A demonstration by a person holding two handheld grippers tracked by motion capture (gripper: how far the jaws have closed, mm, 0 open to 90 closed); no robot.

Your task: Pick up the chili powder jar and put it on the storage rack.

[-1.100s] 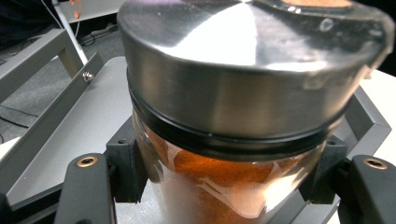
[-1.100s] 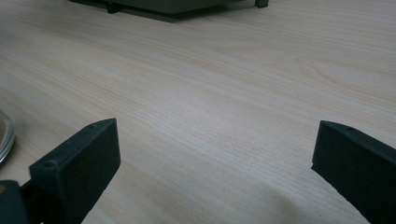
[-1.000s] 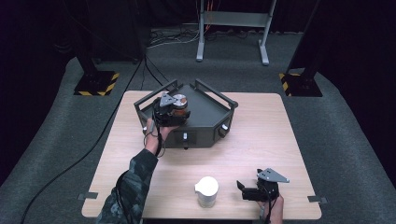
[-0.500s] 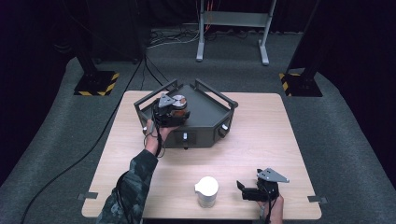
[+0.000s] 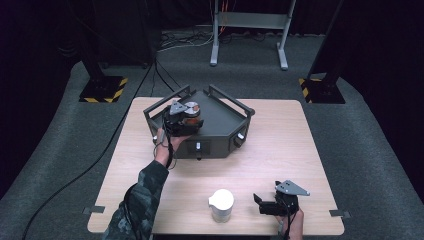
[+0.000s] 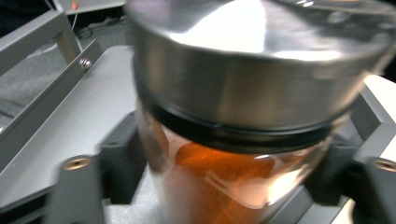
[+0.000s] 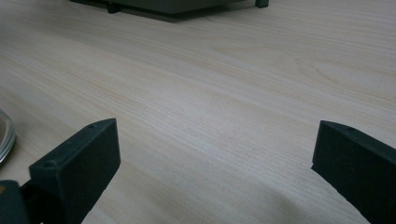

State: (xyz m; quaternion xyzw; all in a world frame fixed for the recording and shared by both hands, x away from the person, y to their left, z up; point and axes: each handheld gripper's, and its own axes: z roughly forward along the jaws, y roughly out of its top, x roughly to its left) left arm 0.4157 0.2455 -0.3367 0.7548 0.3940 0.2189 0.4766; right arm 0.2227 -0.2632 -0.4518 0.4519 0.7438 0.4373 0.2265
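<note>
A glass jar (image 5: 190, 110) with a steel lid and orange powder inside stands at the left side of a dark grey angular fixture (image 5: 222, 122). My left gripper (image 5: 181, 120) is shut on the jar from the near side. In the left gripper view the jar (image 6: 243, 116) is very close, and a black jaw presses on each side of its glass body. My right gripper (image 5: 261, 204) rests low at the table's front right with its jaws wide open. In the right gripper view the right gripper (image 7: 215, 154) has bare wood between its jaws.
A white lidded container (image 5: 221, 204) stands at the front middle of the wooden table (image 5: 280, 150), just left of the right gripper. A glass rim (image 7: 3, 135) shows at the left edge of the right gripper view. The fixture has raised rails and small knobs on its front faces.
</note>
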